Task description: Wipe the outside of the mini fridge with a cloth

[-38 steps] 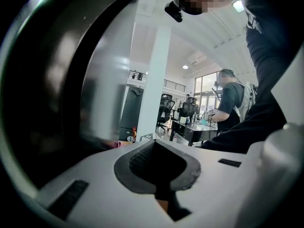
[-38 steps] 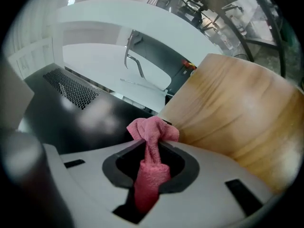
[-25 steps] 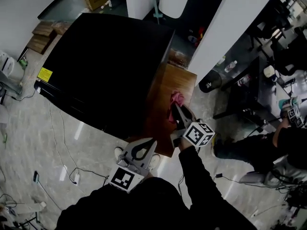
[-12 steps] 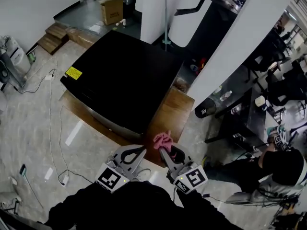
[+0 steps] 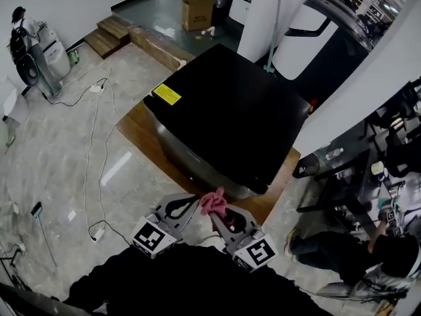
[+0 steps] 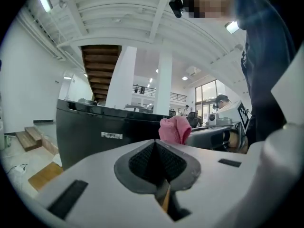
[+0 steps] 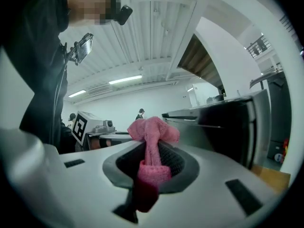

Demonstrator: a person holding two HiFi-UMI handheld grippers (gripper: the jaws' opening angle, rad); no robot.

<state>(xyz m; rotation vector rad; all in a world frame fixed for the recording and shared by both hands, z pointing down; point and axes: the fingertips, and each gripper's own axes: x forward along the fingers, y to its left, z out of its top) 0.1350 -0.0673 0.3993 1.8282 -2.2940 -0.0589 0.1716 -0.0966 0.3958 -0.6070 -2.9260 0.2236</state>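
Right gripper pinching pink cloth, bunch poking past tips. Drawn back toward body since a second ago; cloth touching nothing, so no wiping now. Left gripper pressed together, empty, just beside. Mini fridge near, ahead. Wooden board under it; floor cables ahead-left could snag feet.

Smooth black mini fridge, soft knitted pink cloth, wooden board beneath, glossy marbled floor

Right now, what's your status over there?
Right gripper shut on pink cloth. Left gripper shut, empty. Mini fridge just ahead; nothing seen blocking it.
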